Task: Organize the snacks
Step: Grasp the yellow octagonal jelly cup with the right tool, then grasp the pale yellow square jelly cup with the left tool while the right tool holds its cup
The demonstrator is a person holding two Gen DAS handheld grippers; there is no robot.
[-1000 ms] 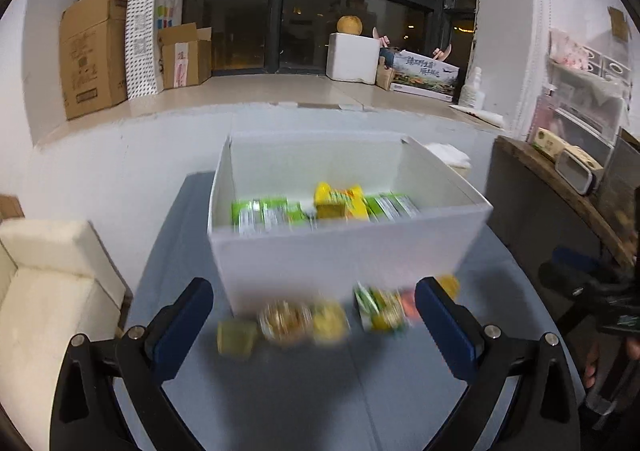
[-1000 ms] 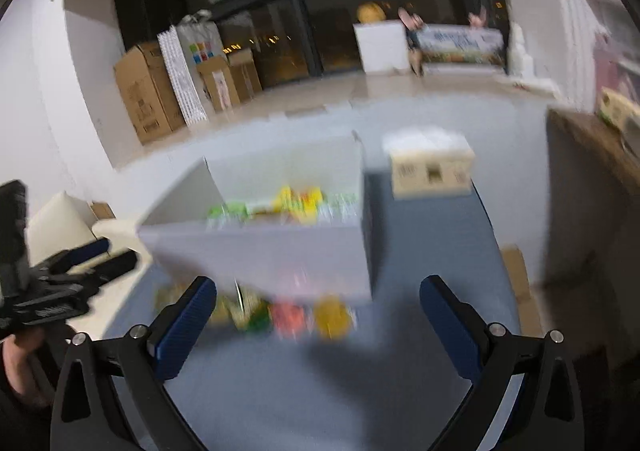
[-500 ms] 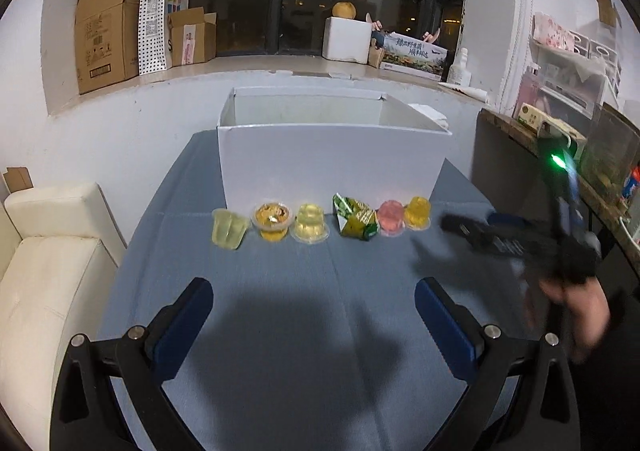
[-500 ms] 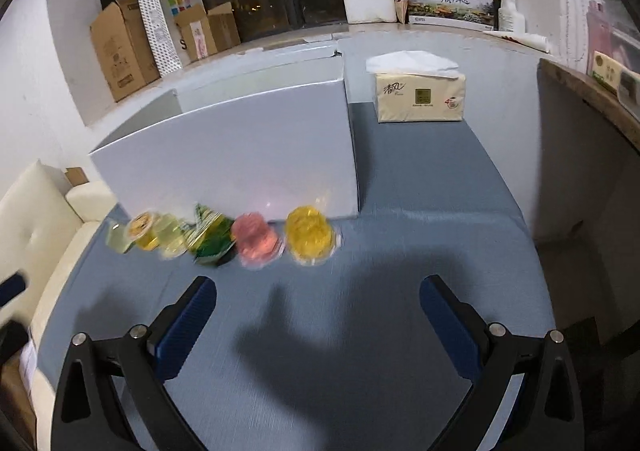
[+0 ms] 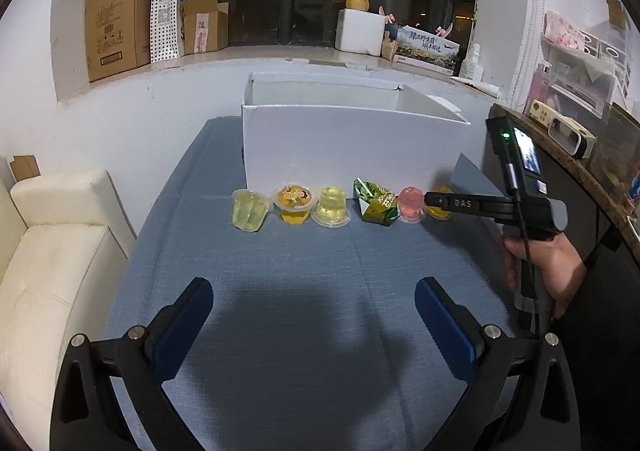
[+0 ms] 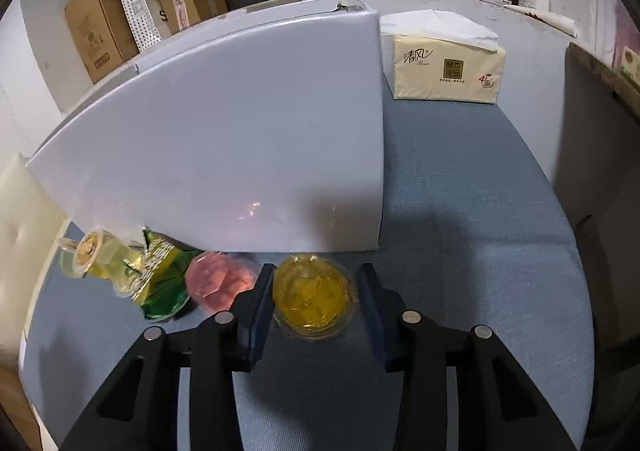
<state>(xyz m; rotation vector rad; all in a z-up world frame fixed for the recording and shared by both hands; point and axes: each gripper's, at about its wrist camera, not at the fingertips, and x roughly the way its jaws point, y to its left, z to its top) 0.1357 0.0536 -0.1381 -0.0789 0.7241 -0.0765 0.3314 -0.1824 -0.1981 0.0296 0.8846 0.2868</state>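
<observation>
Snacks are lining up along the front wall of the white box (image 5: 352,147), and the right gripper (image 6: 316,291) is straddling the end one, an orange jelly cup (image 6: 314,297). Its jaws have just been closing: the cup is sitting between the pads, the left pad looking against the rim and the right one at most barely touching, so the grip is not yet a firm pinch. To do this well, the pads should be meeting the cup's wall below the flared rim, squeezing gently since the thin plastic will likely flex, then lifting straight up clear of the pink jelly cup (image 6: 218,283) just beside it. The green snack packet (image 6: 160,279) and three more jelly cups are lying further along the row. The left gripper (image 5: 314,327) is hovering spread wide over bare cloth, holding nothing. A blue tablecloth (image 6: 460,211) is covering the table, with a tissue pack (image 6: 444,71) behind the box's corner. Cardboard boxes (image 5: 116,19) are standing on a ledge under a dark window.
</observation>
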